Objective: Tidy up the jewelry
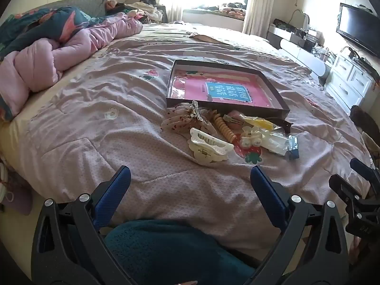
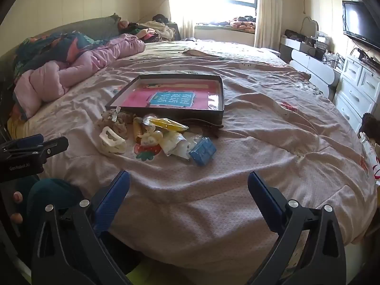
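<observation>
Both pairs of jaws stand spread wide with nothing between them: the left gripper (image 1: 190, 178) and the right gripper (image 2: 188, 182) hover over the near edge of the bed (image 1: 118, 128), tilted down toward the bedspread, apparently poised before any pick.

The task's things lie in a loose heap on the bedspread, just in front of a shallow dark tray (image 1: 228, 106) whose floor shows a pink printed sheet and nothing else. That placing reads as a sorting layout: the clutter waits beside the tray, close enough for short carries into it.

In the heap are a white claw clip (image 1: 209, 147) nearest the left gripper, a coiled yellow hair tie (image 1: 224, 128), a patterned fabric bow with a metal clip (image 1: 187, 116), a smaller cream clip (image 1: 251, 137), clear plastic packets (image 1: 275, 142) and a yellow packet (image 1: 258, 121).

The left wrist view shows the claw clip's teeth and the coil's full length, and the right gripper's black frame at its right edge. The right wrist view shows better a blue box (image 2: 203, 150) at the heap's near right, barely seen from the left, a dark clip (image 2: 204, 124) against the tray's front wall, and fingers (image 2: 17, 197) gripping the left gripper's handle.
</observation>
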The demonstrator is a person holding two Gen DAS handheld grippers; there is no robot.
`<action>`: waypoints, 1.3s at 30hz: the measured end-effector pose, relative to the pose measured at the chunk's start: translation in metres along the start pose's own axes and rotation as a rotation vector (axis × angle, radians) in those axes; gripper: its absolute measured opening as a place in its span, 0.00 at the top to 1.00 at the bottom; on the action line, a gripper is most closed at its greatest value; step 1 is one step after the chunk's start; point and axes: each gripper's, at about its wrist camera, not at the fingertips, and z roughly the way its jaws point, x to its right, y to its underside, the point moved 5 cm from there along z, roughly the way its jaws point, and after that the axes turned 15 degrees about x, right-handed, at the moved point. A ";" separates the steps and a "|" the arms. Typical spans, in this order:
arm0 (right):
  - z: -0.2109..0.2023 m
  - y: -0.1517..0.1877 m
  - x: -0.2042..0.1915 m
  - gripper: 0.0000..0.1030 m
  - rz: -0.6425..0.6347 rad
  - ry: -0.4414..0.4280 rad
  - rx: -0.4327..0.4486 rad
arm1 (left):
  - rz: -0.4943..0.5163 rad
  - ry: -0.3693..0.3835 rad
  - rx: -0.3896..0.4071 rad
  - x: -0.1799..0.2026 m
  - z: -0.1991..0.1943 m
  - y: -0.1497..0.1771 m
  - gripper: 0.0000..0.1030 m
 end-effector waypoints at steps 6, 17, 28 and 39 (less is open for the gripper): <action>-0.001 0.000 0.000 0.06 0.003 0.003 -0.010 | 0.000 -0.003 0.001 0.000 0.000 0.000 0.11; -0.005 -0.001 -0.004 0.06 0.003 -0.010 -0.009 | -0.006 0.000 0.010 -0.002 -0.003 -0.005 0.11; -0.005 -0.001 -0.004 0.06 0.007 -0.015 -0.012 | -0.005 0.004 0.013 -0.002 -0.004 -0.006 0.11; -0.006 -0.002 -0.005 0.06 0.008 -0.016 -0.011 | -0.004 0.002 0.018 -0.001 -0.004 -0.005 0.11</action>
